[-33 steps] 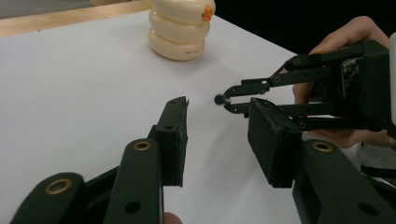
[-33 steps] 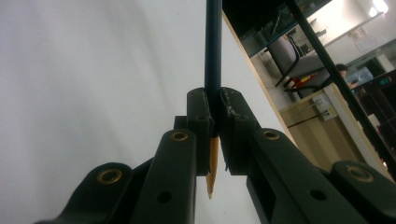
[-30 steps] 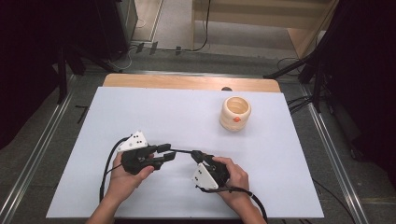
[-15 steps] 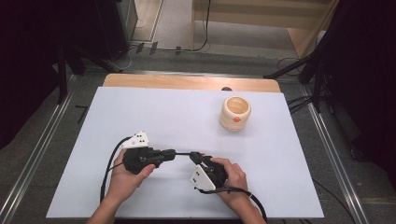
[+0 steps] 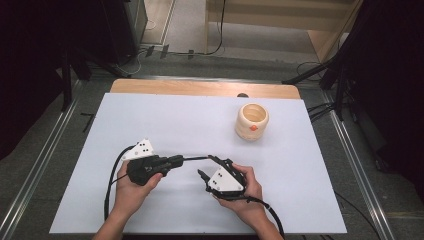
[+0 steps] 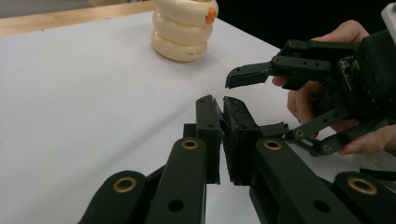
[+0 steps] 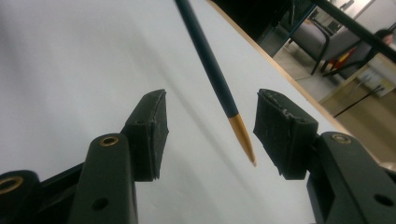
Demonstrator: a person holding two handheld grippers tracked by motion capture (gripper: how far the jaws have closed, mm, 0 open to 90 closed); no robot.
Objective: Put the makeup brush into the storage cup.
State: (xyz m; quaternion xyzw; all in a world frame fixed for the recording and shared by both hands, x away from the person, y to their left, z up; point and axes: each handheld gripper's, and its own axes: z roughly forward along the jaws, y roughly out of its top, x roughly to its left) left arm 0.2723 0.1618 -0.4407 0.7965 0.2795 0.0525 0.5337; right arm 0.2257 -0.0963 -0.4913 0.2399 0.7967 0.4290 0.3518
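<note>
Left gripper clamps a dark pencil between its jaws; only a sliver of blue shows there in the left gripper view. Right gripper spread wide, the pencil's gold tip hanging between its jaws, nearer one than the other, touching neither.

Likely step: handover to the right. To do it well, centre the shaft between the pads, close on the dark shaft above the taper, and have the left release only once the grip is firm.

Long axis runs roughly across the table, left gripper to right; tip points toward the right hand. Cream pot stands well apart, farther back.
</note>
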